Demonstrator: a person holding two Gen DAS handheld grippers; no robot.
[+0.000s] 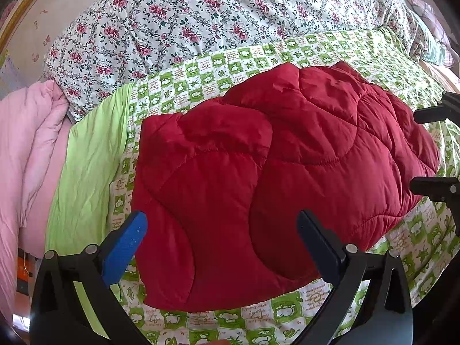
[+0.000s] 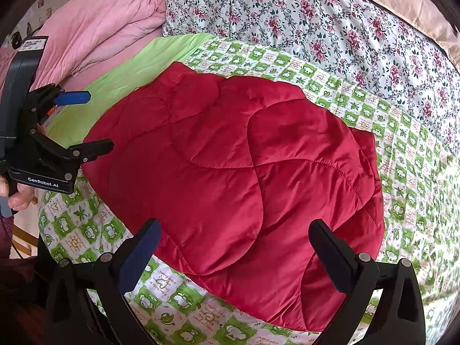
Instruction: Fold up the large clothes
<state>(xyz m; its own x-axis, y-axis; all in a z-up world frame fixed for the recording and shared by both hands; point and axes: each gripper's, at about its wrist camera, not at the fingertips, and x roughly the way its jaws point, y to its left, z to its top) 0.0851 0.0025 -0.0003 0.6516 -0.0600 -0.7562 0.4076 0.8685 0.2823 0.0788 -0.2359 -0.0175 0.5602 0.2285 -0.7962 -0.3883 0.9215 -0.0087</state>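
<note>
A red quilted garment [image 1: 273, 178] lies folded into a thick bundle on the green-and-white patterned sheet [image 1: 258, 319]. In the left wrist view my left gripper [image 1: 222, 230] hovers open over the bundle's near edge, nothing between its fingers. My right gripper [image 1: 414, 150] shows at the right edge, open beside the bundle's right end. In the right wrist view the red garment [image 2: 230, 172] fills the middle and my right gripper [image 2: 234, 225] stands open above its near edge. My left gripper [image 2: 100, 120] is open at the bundle's left end, held by a hand [image 2: 17, 195].
A floral quilt [image 1: 187, 23] is piled behind the bundle. A pink comforter [image 1: 28, 149] lies to the left, with a plain light-green cloth [image 1: 89, 166] between it and the patterned sheet [image 2: 402, 149]. The bed's edge runs along the near side.
</note>
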